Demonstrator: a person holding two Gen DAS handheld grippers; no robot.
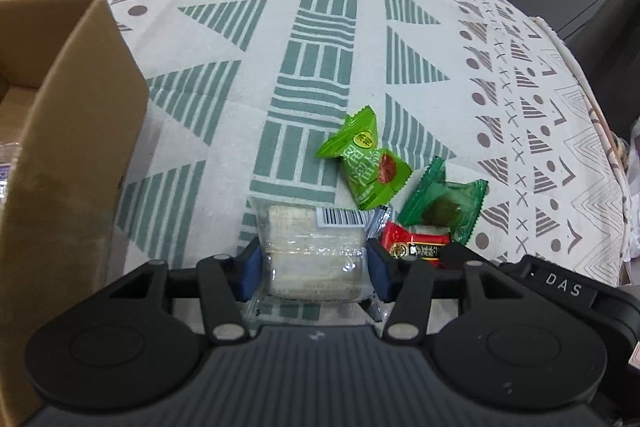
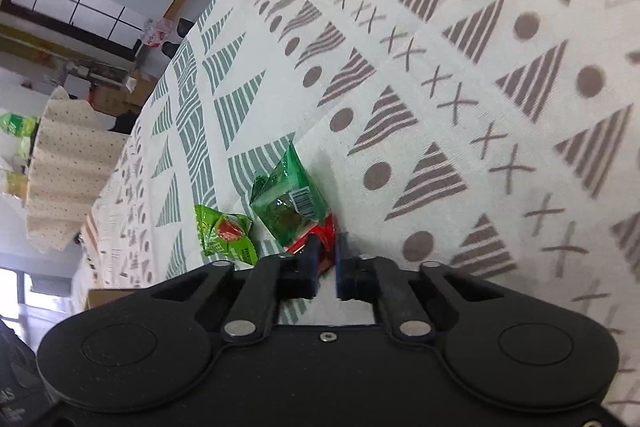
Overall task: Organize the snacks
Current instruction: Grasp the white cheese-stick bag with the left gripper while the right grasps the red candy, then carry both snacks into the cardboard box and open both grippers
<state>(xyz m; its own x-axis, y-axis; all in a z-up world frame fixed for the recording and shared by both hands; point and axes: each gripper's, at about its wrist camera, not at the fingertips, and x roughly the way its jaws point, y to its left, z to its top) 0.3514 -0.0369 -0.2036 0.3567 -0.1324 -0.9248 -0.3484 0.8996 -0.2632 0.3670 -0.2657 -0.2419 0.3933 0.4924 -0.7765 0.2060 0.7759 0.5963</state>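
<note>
The left gripper clamps a light, crushable clear-wrapped cake midway; the right gripper pinches the slippery red packet.

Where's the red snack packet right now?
In the right wrist view the red packet sits between the right gripper fingers, under the dark green packet; the left wrist view shows it right of the clear-wrapped snack.

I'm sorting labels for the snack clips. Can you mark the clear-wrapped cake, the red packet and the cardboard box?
clear-wrapped cake (image 1: 316, 259), left wrist view, on its pale middle between the pads.
red packet (image 1: 416, 245), left wrist view, on its printed front.
cardboard box (image 1: 80, 131), left wrist view, on its outer side wall.
</note>
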